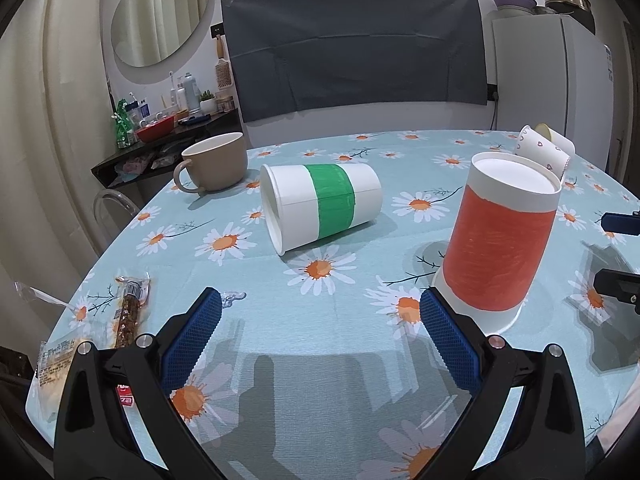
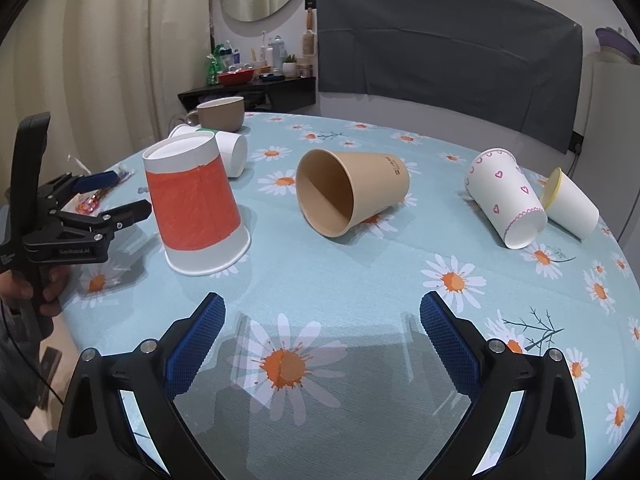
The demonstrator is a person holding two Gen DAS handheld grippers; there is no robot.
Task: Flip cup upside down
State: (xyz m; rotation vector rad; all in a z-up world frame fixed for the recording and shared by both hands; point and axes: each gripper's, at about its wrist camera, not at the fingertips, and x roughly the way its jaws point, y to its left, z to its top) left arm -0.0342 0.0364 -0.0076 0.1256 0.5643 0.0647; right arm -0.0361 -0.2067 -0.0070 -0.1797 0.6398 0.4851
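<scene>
An orange-banded paper cup [image 1: 500, 236] stands upside down on the daisy tablecloth [image 1: 320, 344]; it also shows in the right wrist view [image 2: 198, 204]. A green-banded cup [image 1: 320, 204] lies on its side ahead of my left gripper [image 1: 320, 304], which is open and empty, its right finger just beside the orange cup's rim. My right gripper [image 2: 322, 308] is open and empty above the cloth. A brown paper cup [image 2: 352, 196] lies on its side ahead of it, mouth toward me. The left gripper [image 2: 112, 196] shows left of the orange cup.
A heart-print cup [image 2: 506, 196] and a yellow-rimmed cup [image 2: 570, 204] lie on their sides at the right. A beige mug [image 1: 216, 162] stands at the back left. Snack packets [image 1: 128, 312] lie at the table's left edge. A shelf with clutter [image 1: 160, 128] stands beyond.
</scene>
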